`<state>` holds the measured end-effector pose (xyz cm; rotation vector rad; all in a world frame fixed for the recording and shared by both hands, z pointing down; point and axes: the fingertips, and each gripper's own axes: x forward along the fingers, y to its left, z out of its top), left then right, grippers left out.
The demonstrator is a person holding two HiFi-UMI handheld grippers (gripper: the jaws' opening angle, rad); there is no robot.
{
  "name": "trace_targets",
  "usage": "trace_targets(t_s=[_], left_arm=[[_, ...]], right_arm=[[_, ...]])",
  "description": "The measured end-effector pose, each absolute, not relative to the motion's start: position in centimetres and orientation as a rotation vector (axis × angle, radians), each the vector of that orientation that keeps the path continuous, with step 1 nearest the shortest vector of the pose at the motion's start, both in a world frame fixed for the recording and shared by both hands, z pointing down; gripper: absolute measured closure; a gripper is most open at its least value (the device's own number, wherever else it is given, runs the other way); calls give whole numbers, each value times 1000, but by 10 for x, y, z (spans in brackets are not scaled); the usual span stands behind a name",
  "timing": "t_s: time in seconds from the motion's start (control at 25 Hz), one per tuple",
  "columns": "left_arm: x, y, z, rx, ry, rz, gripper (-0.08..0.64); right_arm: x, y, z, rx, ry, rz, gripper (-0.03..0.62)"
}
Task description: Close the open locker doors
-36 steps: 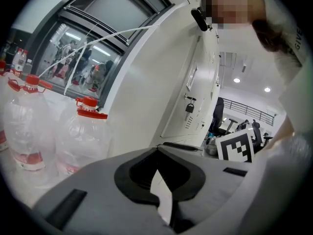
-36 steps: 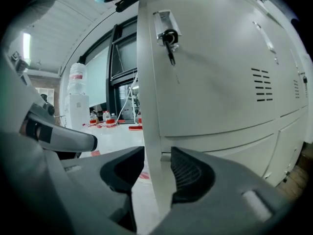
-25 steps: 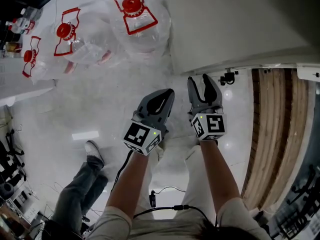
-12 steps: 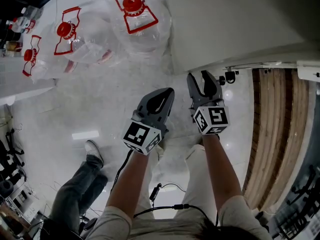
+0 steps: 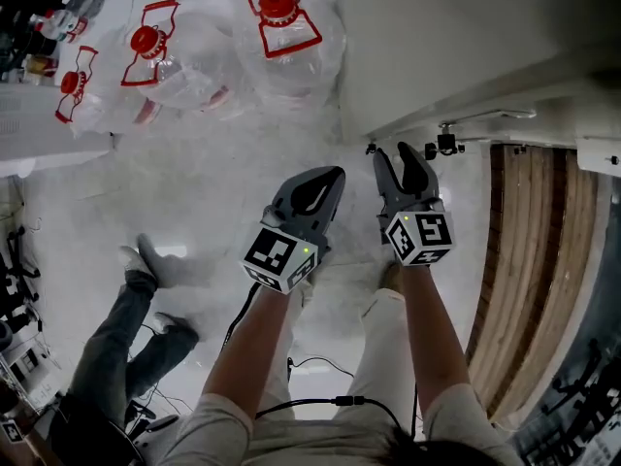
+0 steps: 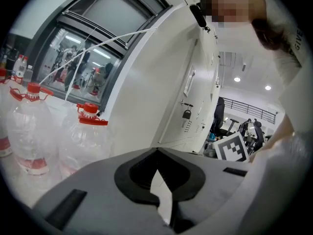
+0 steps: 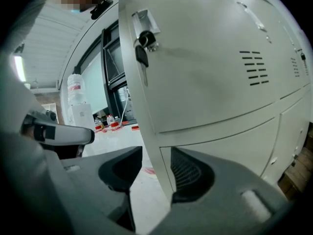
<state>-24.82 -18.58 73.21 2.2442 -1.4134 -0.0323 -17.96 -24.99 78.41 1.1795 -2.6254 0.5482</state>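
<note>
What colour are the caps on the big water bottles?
The caps are red; head view shows them best.

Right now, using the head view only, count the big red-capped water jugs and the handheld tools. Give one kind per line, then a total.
Red-capped water jugs: 3
Handheld tools, the left tool and the right tool: 2
Total: 5

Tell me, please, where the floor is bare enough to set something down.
Bare floor lies between the water bottles and the left gripper, reaching left to the other person's shoe. It is crowded along the bottles, and tight where the right gripper sits by the locker.
</note>
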Motion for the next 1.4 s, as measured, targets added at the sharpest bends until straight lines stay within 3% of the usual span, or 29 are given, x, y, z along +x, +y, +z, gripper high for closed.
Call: trace_targets(t_s=[0.24, 0.56, 0.88, 1.4], left_arm=[[-237, -172, 691, 2230, -1499, -47, 563], [-195, -140, 602, 2204, -1558, -67, 563], [-162, -132, 483, 2261, -1636, -148, 563], [-117, -88, 353, 2251, -1664, -230, 563]], right_arm=[[-145, -215, 730, 1055, -2669, 461, 528], [-65, -170, 612, 956, -2707, 359, 588], [-2, -171, 473, 1013, -2819, 265, 591], [44, -128, 336, 948, -2903, 182, 591]])
